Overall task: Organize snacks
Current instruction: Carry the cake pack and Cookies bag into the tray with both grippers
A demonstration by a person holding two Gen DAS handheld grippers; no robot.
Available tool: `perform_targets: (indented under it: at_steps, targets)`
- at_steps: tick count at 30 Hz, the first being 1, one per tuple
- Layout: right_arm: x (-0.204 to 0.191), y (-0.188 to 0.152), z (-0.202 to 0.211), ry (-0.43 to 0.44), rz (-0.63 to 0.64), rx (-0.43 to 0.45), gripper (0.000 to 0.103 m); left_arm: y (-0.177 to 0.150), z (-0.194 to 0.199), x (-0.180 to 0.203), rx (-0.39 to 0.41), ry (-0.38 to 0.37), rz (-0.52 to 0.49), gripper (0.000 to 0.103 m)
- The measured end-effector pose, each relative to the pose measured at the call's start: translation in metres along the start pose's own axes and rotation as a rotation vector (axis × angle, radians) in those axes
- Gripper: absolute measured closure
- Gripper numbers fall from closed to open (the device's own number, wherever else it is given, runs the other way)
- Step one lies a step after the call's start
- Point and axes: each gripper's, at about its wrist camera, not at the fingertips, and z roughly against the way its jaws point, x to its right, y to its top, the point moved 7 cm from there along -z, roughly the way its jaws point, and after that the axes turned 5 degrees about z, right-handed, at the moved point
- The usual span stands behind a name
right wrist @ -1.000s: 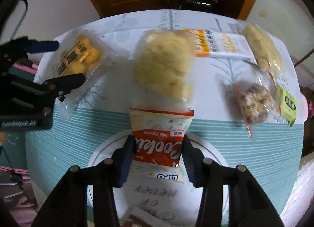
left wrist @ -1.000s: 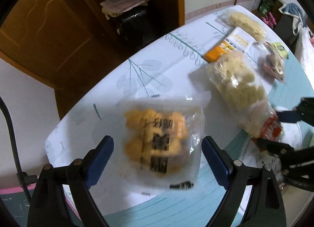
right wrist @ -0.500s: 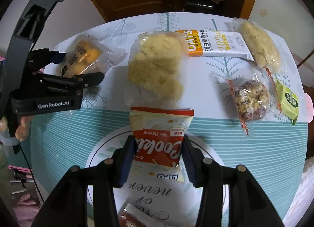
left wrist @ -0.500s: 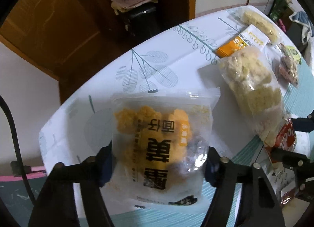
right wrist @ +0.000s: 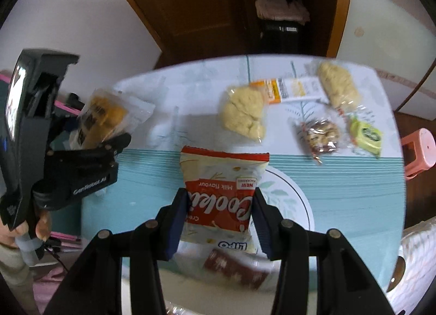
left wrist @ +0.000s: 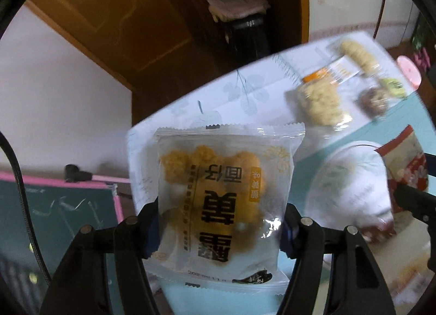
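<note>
1. The left gripper [left wrist: 219,229] clamps a clear pack of yellow puffs [left wrist: 226,200] by its two sides, holding it in the air above the near corner of the table [left wrist: 245,99].
2. The right gripper [right wrist: 219,221] grips a red-and-white cookie bag [right wrist: 222,192] by its sides, above a round white plate [right wrist: 297,206] on the striped teal cloth [right wrist: 354,186].
3. Seen from the right wrist, a person's hand [right wrist: 38,226] carries the left gripper at the table's left edge.
4. Five snacks lie on the far half of the table: a pale cracker bag [right wrist: 244,114], an orange bar [right wrist: 288,91], a long pale pack [right wrist: 338,86], a nut pack [right wrist: 320,133] and a green packet [right wrist: 366,135].
5. A pink stool [right wrist: 419,148] stands beside the table's right end.
</note>
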Motion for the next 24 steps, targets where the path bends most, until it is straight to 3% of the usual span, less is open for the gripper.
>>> perform_targets:
  at_steps: [7, 13, 18, 24]
  targets:
    - [-0.032, -0.041, 0.085, 0.007, 0.06, 0.106, 0.057, -0.055, 0.116, 0.004, 0.139, -0.061, 0.042, 0.036]
    - [-0.045, -0.089, 0.137, 0.025, 0.088, 0.177, 0.056, -0.107, 0.19, 0.033, 0.248, -0.094, 0.028, 0.035]
    - [-0.05, -0.127, 0.172, 0.037, 0.092, 0.247, 0.056, -0.147, 0.227, 0.056, 0.313, -0.176, 0.038, 0.035]
    - [-0.046, -0.169, 0.198, 0.003, 0.105, 0.363, 0.056, -0.189, 0.242, 0.075, 0.39, -0.203, 0.088, 0.034]
